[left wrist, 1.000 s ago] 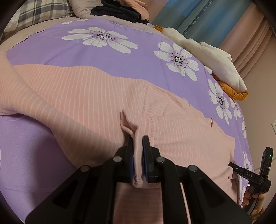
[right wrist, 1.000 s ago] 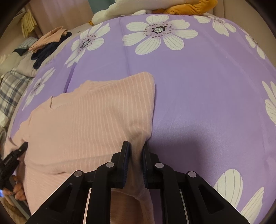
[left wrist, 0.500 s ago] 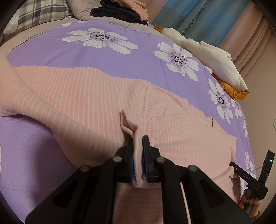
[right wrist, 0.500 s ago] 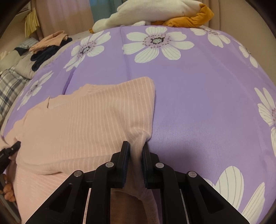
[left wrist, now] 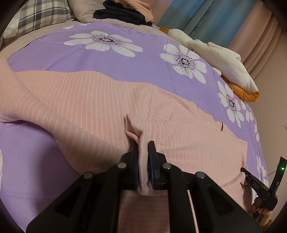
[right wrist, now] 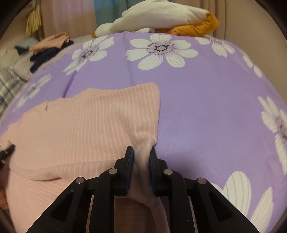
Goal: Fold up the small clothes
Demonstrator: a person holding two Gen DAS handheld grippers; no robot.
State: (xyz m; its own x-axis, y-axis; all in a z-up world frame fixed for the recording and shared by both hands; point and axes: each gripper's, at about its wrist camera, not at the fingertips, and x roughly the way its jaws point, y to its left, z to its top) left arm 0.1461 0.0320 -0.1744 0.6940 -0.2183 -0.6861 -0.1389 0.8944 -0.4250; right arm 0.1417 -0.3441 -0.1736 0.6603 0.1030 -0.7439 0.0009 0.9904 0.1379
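Both grippers pinch a pink striped garment on the purple floral bedspread.

The left gripper point(left wrist: 143, 145) has its jaws clamped on a bunched fold of the pink striped garment point(left wrist: 93, 100) near a stitched seam. The right gripper point(right wrist: 140, 152) holds its gathered edge just beside the bare purple floral bedspread point(right wrist: 206, 107), the rest lying spread ahead of both.

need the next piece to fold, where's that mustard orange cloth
The mustard orange cloth lies at the far edge of the purple flowered sheet, tucked under the white fluffy blanket: top right in the right wrist view.
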